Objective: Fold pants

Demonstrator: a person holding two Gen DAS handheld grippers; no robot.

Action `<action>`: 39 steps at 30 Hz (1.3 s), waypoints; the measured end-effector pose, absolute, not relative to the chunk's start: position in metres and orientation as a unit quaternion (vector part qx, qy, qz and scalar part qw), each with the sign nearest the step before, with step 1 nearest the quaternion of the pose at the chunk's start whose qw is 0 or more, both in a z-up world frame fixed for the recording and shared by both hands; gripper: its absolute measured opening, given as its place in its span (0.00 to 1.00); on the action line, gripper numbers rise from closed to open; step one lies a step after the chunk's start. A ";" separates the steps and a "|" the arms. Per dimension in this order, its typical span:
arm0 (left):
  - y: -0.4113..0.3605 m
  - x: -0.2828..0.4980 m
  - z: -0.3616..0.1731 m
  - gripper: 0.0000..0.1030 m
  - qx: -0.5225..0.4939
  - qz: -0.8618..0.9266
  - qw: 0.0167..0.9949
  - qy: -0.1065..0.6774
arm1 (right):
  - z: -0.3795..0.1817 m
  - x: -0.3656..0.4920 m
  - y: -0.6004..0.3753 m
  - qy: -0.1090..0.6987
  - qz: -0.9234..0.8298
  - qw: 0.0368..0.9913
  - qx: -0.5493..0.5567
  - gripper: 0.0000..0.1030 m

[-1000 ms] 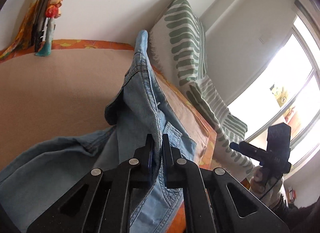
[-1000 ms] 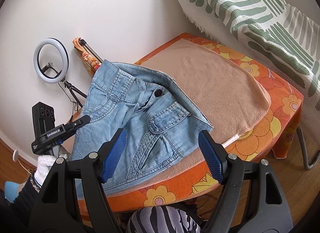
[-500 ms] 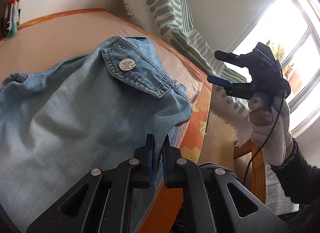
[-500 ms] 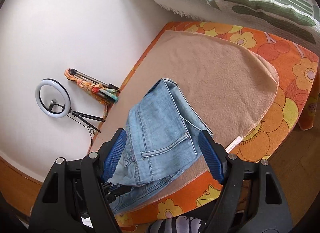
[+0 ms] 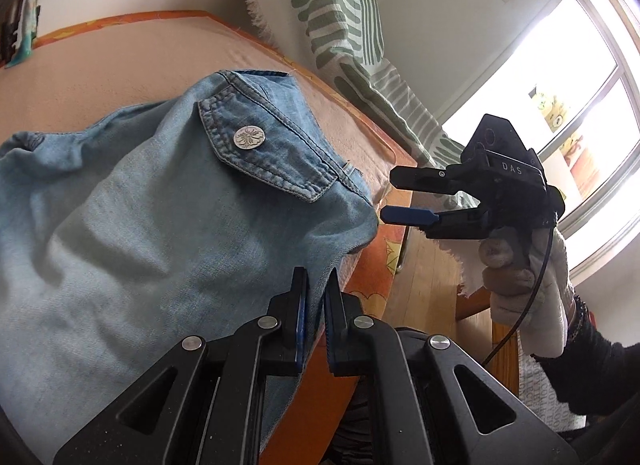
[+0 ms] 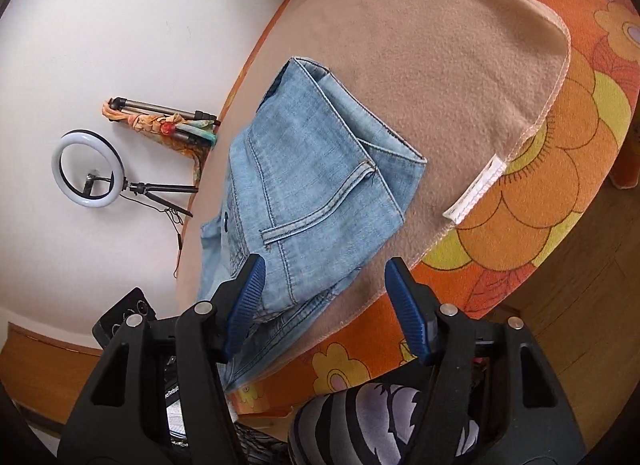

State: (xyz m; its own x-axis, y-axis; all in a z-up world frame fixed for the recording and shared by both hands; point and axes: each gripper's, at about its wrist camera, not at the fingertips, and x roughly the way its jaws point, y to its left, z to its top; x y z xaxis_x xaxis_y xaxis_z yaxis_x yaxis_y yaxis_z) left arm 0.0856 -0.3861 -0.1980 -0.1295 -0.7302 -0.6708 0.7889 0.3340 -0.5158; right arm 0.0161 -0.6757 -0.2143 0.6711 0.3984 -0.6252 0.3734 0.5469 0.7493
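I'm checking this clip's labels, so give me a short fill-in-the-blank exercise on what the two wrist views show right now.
1. The left gripper is shut on the ____ fabric of the pants.
2. The pocket flap is fastened with a ____ button.
3. The pants lie on a tan blanket spread over an orange cover printed with ____.
4. The right gripper stands ____, gripping nothing.

Missing words: denim; metal; flowers; open
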 end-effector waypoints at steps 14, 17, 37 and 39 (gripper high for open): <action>-0.383 0.075 -0.196 0.17 0.051 -0.568 0.660 0.489 | -0.175 0.040 -0.648 0.390 -0.045 0.855 0.338 0.05; -0.367 0.069 -0.191 0.23 0.045 -0.565 0.665 0.486 | -0.178 0.041 -0.653 0.426 -0.068 0.850 0.302 0.05; -0.184 0.069 -0.197 0.31 0.005 -0.364 0.808 0.463 | -0.073 0.109 -0.540 0.368 0.034 0.928 0.054 0.52; -0.168 0.068 -0.201 0.31 -0.011 -0.346 0.813 0.469 | -0.079 0.133 -0.515 0.383 0.081 0.920 0.030 0.61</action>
State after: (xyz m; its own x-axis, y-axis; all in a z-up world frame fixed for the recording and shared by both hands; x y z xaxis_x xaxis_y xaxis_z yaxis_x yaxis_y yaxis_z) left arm 0.0678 -0.1675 -0.2011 0.3210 -0.5724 -0.7545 0.5517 0.7606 -0.3423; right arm 0.1327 -0.5149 -0.0792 0.6943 0.1711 -0.6990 -0.1257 0.9852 0.1164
